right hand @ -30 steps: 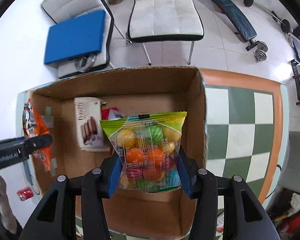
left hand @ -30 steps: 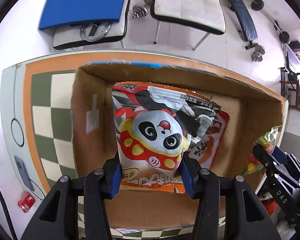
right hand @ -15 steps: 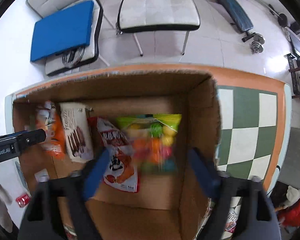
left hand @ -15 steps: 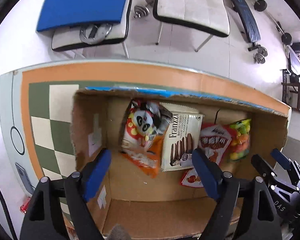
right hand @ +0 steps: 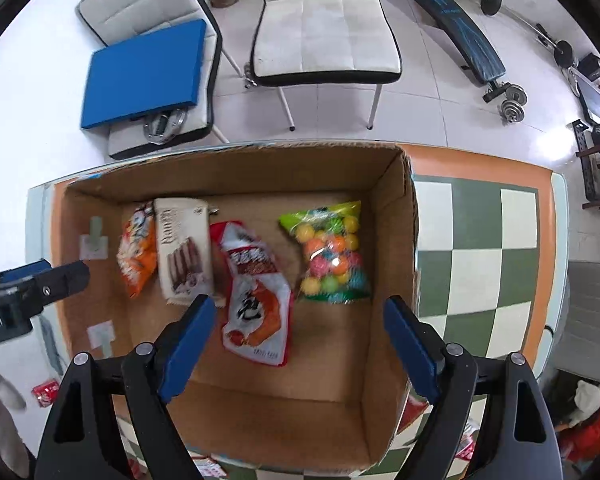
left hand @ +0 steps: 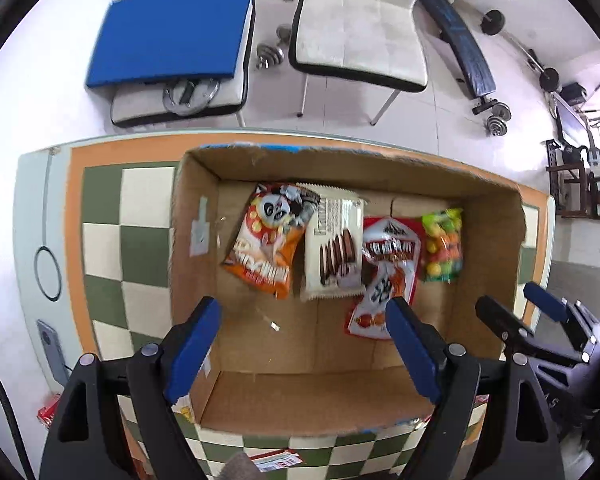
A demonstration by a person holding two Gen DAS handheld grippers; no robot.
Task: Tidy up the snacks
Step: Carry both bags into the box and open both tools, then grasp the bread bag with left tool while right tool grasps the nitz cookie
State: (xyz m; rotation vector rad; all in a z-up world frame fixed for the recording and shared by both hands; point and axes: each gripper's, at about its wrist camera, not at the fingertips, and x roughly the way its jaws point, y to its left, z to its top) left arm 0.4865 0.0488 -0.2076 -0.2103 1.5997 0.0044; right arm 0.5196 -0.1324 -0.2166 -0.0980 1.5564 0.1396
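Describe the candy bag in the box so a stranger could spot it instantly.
Look inside the open cardboard box on the checkered table. Four snack packets lie in a row on its floor. The candy bag is the one at the right end: clear, green-topped, full of coloured balls.

White chairs (left hand: 358, 24), blue pad (left hand: 168, 36), dumbbells (left hand: 498, 118)

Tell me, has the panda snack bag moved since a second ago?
Yes. The panda snack bag left the left gripper, whose jaws have just been opening, and now lies on the cardboard box floor toward its far wall.
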